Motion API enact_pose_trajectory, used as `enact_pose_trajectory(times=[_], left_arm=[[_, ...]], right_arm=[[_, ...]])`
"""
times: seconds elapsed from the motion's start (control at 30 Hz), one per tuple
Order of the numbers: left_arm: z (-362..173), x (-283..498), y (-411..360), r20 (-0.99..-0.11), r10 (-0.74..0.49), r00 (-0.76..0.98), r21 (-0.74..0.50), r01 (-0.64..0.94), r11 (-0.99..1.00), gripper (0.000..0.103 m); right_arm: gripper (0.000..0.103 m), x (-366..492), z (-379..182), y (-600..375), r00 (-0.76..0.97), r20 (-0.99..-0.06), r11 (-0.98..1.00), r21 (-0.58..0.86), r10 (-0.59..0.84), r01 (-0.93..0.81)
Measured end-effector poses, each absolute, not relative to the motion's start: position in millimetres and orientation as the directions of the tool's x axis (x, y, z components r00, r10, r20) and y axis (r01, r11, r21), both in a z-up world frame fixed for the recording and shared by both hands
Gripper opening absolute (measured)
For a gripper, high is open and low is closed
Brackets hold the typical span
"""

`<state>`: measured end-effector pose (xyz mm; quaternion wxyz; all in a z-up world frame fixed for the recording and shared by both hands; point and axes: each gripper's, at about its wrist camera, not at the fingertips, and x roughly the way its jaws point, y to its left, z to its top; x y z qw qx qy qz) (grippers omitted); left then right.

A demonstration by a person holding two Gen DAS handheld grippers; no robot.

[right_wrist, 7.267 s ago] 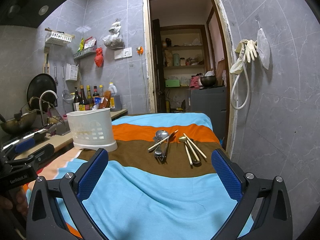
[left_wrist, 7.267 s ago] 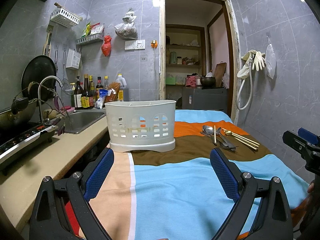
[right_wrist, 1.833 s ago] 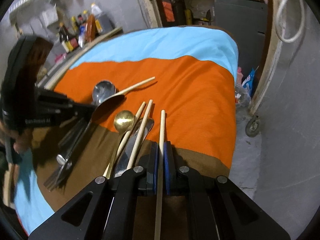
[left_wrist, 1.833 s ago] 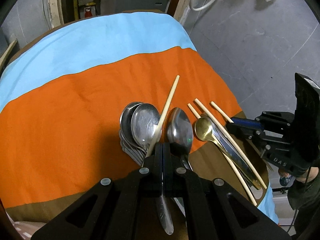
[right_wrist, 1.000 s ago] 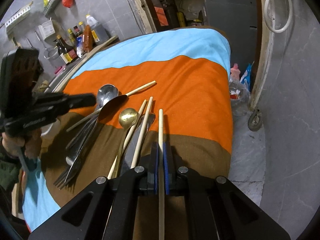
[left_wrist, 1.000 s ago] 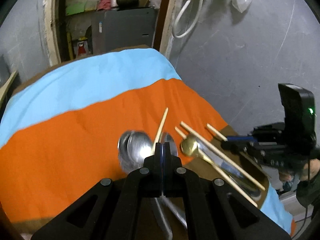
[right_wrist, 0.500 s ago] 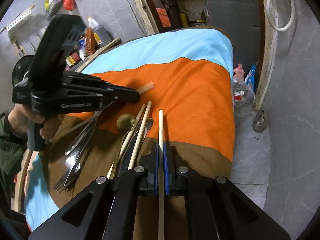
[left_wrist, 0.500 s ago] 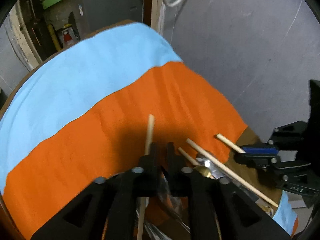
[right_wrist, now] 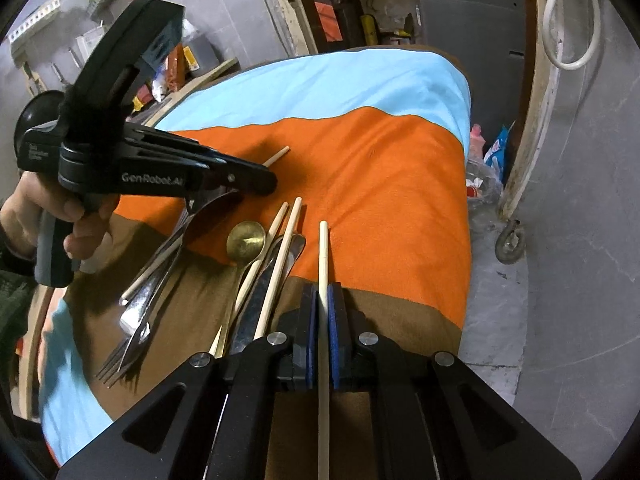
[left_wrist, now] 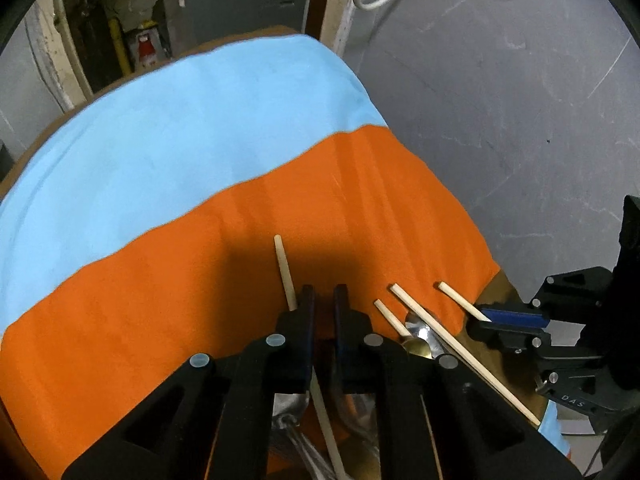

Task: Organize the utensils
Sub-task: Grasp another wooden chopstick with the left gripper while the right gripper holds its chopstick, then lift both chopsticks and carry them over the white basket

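Hiding spoons (left_wrist: 420, 334), left gripper (left_wrist: 322, 300), chopstick (left_wrist: 285, 270) part-covered

I see striped cloth (right_wrist: 384, 152) covering table; chopsticks (right_wrist: 276, 256), gold spoon (right_wrist: 245, 238), fork (right_wrist: 120, 360) lie on orange-brown bands.

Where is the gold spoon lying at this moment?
In the right wrist view the gold spoon lies left of centre at the orange-brown seam of the cloth, bowl beside two loose chopsticks.
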<state>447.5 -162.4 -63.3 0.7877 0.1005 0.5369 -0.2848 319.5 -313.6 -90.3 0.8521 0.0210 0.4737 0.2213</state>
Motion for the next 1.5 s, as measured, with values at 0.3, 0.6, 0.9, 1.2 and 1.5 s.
enact_pose_trajectory(times=[0.3, 0.6, 0.9, 1.2, 1.5], left_arm=[[-43.3, 441.7, -157.1, -0.900, -0.330, 0.285, -0.128, 0.550, 0.825, 0.016], [-64.0, 447.0, -169.5, -0.934, -0.242, 0.262, -0.070, 0.530, 0.845, 0.017], [-69.0, 451.2, -160.5, -0.924, -0.267, 0.272, -0.107, 0.486, 0.867, 0.002], [-32.6, 417.2, -116.3, -0.794, -0.473, 0.382, -0.317, 0.404, 0.858, 0.002], [33.6, 336.6, -69.0, -0.557, -0.572, 0.602, -0.373, 0.434, 0.820, 0.002]], right_arm=[[0.005, 320.7, -90.8, -316.3, 0.453, -0.792, 0.899, 0.267, 0.410, -0.348], [0.005, 321.9, -91.7, -317.0, 0.449, -0.791, 0.896, 0.270, 0.416, -0.353], [0.005, 324.8, -89.5, -299.3, 0.428, -0.834, 0.904, 0.175, 0.347, -0.391], [0.003, 309.8, -78.8, -305.7, 0.503, -0.795, 0.923, 0.176, 0.337, -0.341], [0.003, 256.3, -12.9, -315.5, 0.712, -0.547, 0.897, 0.289, 0.441, -0.333]])
